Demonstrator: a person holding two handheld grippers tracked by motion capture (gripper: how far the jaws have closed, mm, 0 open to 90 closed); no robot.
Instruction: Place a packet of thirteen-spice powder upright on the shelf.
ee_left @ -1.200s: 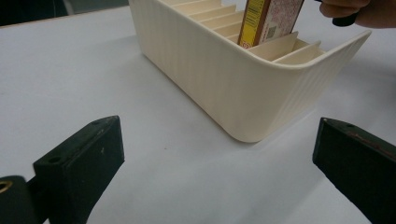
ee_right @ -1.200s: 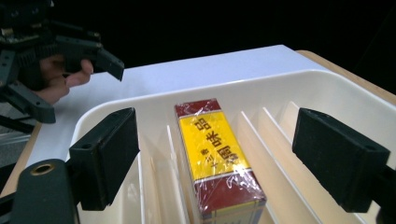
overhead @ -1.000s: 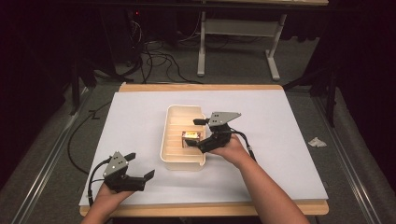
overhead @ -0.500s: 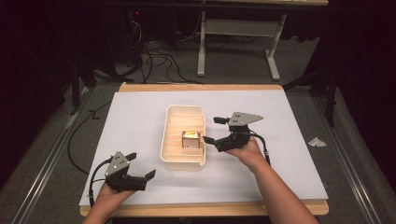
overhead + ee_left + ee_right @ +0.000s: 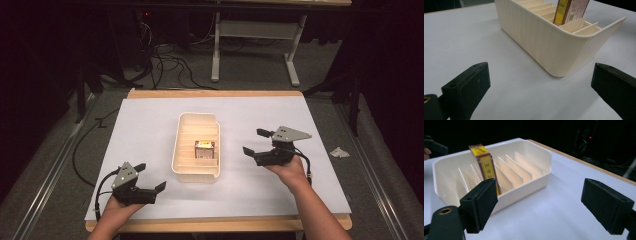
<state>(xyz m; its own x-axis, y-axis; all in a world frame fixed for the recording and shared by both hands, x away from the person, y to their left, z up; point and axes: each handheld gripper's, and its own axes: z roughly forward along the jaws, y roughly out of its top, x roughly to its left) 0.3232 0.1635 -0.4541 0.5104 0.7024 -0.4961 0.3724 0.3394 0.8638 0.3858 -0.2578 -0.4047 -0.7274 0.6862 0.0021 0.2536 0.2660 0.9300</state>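
The right gripper [image 5: 259, 142] hovers just to the right of the cream slotted tray [image 5: 182, 167], its jaws spread wide with nothing between them. Judging from that empty, wide stance and the jaws turned toward the tray, the small yellow-and-red box [image 5: 204, 149] looks already delivered. The box stands upright in one of the tray's slots, roughly midway along the tray and a little toward its near end, propped between thin dividers that keep it from tipping. In the right gripper view the box [image 5: 485, 165] leans only slightly against a divider, which suggests the slots are there to hold such boxes on edge.

The left gripper [image 5: 152, 180] rests low on the white sheet [image 5: 320, 190] off the tray's near-left corner, its jaws also wide and empty. It sits well apart from the tray wall [image 5: 554, 47], probably parked there so it stays out of the way.
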